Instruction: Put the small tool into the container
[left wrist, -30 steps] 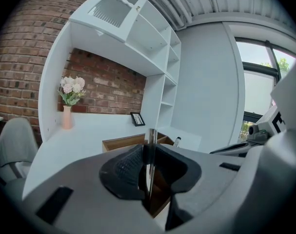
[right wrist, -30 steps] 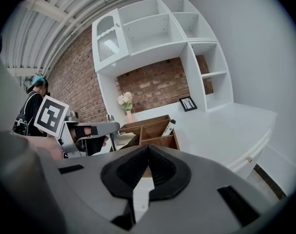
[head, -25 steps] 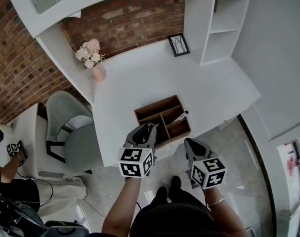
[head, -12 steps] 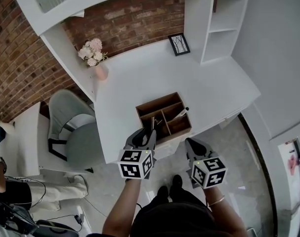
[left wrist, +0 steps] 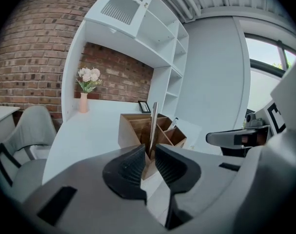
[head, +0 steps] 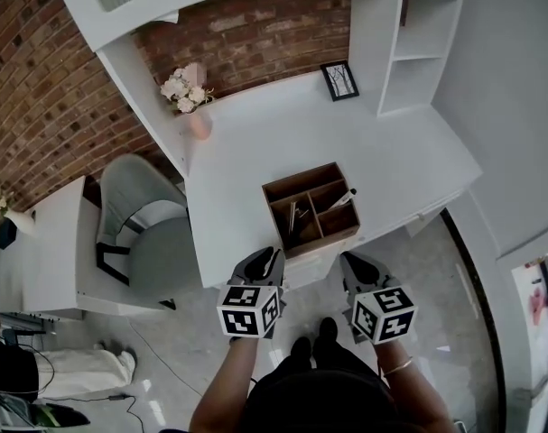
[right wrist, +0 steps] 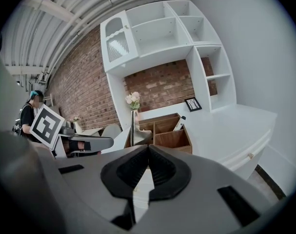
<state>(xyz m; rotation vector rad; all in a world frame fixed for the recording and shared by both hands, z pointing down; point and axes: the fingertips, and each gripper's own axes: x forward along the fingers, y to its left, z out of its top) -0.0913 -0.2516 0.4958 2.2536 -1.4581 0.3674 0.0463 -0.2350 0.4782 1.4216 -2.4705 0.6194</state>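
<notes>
A slim metal tool (head: 294, 216) stands upright in the left slot of the wooden organiser box (head: 301, 176) on the white desk (head: 255, 152). In the left gripper view the tool (left wrist: 153, 123) rises from the box (left wrist: 130, 130) just beyond my left gripper (left wrist: 150, 152), which is open and holds nothing. That left gripper (head: 266, 262) hangs just off the desk's front edge. My right gripper (head: 353, 264) is beside it, also off the edge. Its jaws (right wrist: 148, 150) are shut on nothing. The right gripper view also shows the tool (right wrist: 133, 127) and the box (right wrist: 169, 139).
A dark-capped pen (head: 344, 197) leans in the box's right slot. A pink vase of flowers (head: 194, 106) and a small picture frame (head: 340, 80) stand at the back by the brick wall. A grey chair (head: 143, 233) is left of the desk, and white shelves (head: 418, 43) are at the back right.
My left gripper held the tool over the box, let it go into the left slot, and has drawn back past the desk edge. The right gripper stayed put.
</notes>
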